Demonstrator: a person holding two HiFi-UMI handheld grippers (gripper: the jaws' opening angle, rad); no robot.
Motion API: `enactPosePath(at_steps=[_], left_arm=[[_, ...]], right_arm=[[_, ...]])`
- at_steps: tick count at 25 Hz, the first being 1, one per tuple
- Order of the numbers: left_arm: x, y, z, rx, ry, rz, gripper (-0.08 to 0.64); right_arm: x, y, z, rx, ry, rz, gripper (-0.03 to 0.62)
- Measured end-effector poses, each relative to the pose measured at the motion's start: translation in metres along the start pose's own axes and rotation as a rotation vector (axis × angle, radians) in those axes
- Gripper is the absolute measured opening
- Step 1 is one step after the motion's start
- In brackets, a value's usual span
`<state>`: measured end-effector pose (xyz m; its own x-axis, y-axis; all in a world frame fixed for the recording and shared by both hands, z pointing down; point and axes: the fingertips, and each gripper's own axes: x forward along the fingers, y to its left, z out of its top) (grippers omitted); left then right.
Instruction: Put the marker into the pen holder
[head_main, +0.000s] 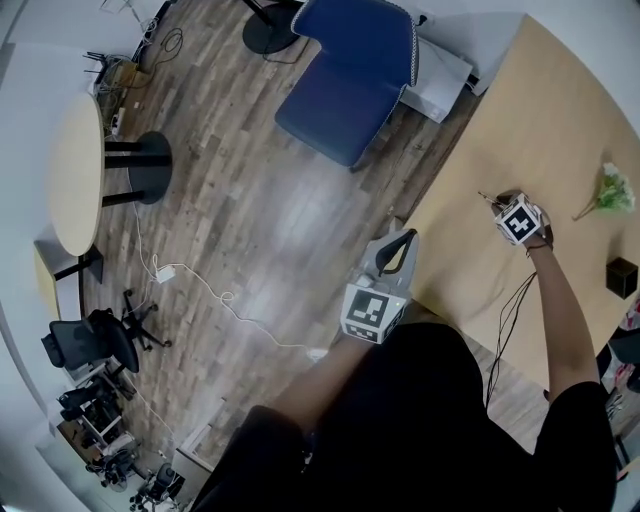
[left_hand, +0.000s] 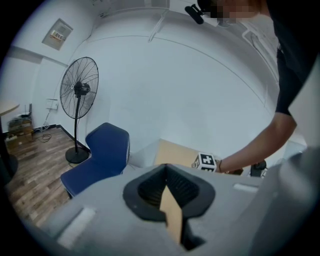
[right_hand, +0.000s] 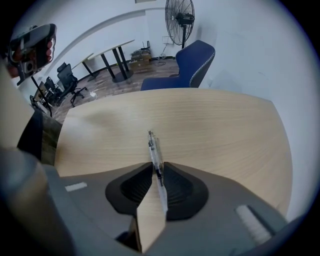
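Two tongs in play, only one working. Right tongs (right_hand: 154, 171) are pointing steeply down at the pale wooden table (right_hand: 225, 125), w/ jaws drawn nearly together & pads pinching the thin clear-barrelled marker (right_hand: 153, 150) about mid-length. I'm taking it from above b/c it's lying low on the wood, and top-down looks like the only way to get a pad on either side of sth that flat. Can't tell if it's off the surface yet. Left tongs (left_hand: 166, 186) are hanging by the table's edge, jaws closed on nothing. I'm holding them clear, as this is a one-handed job.

Marker's long axis is running in line w/ the jaw slot: front part sticking out past the tips across the table, back part lying inside the slot. Far end is pointing roughly at the blue padded chair (right_hand: 192, 60), leaning a touch left. It's level-ish, so I'm judging it needs tipping upright before going in. Small black square pot (head_main: 621, 276), prob the pen holder, is sitting well apart from the marker, nearer me than the green leafy sprig (head_main: 612, 188).
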<state>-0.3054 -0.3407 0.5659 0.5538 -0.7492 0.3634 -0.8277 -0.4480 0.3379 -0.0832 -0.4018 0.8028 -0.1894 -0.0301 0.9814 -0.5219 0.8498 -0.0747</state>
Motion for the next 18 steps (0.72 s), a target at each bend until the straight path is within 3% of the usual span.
enactPosePath(at_steps=[12, 15, 18], left_arm=[[-0.014, 0.004, 0.013, 0.024, -0.033, 0.014, 0.003], [-0.023, -0.002, 0.019, 0.028, -0.056, 0.002, 0.003], [-0.033, -0.01, 0.025, 0.023, -0.079, -0.011, 0.003]], right_arm=[[-0.006, 0.013, 0.003, -0.051, -0.003, -0.008, 0.052], [-0.024, 0.019, 0.008, 0.041, -0.073, -0.011, 0.052], [-0.058, 0.027, 0.021, 0.173, -0.211, -0.042, 0.052]])
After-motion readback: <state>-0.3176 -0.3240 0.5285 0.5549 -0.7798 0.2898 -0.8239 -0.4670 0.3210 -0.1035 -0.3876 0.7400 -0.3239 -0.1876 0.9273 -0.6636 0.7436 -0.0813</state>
